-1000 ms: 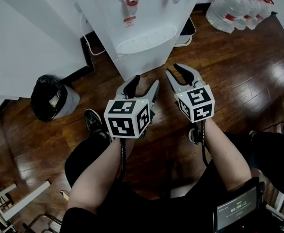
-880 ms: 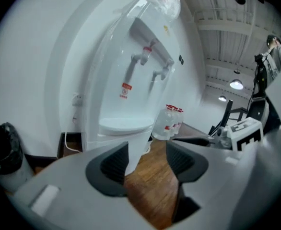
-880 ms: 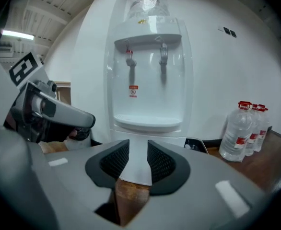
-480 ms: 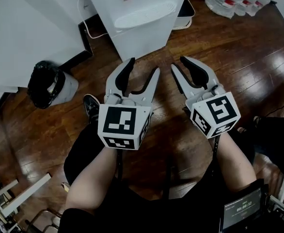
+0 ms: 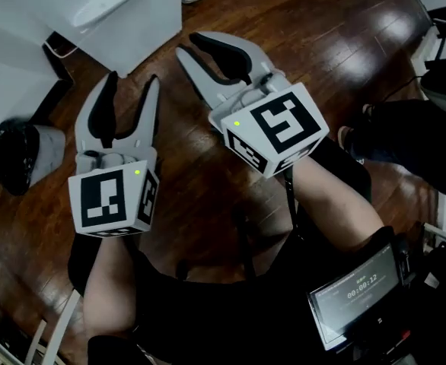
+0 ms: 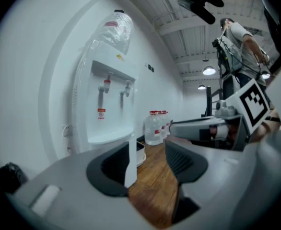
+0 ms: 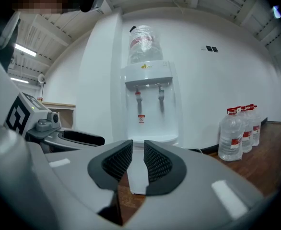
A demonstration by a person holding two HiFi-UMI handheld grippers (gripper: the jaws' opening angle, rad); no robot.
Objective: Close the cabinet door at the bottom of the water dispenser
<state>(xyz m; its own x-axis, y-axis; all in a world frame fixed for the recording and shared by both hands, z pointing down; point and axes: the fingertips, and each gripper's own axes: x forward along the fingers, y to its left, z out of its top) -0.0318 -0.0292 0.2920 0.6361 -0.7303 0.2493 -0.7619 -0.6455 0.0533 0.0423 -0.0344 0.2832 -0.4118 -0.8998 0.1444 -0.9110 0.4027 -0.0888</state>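
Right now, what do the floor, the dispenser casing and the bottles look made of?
Floor: dark wood or laminate, glossy; plank seams and glare show. Dispenser casing: probably white plastic, smooth, moulded curves. Bottles: clear plastic, see-through, red caps.

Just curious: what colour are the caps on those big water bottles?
Red caps, clearest in the right gripper view.

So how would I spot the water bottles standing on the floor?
Find the tall white water dispenser against the white wall. To its right as you face it, along that wall, a row of clear bottles stands on the wooden floor. Unlike the bottle atop the dispenser, they show red caps.
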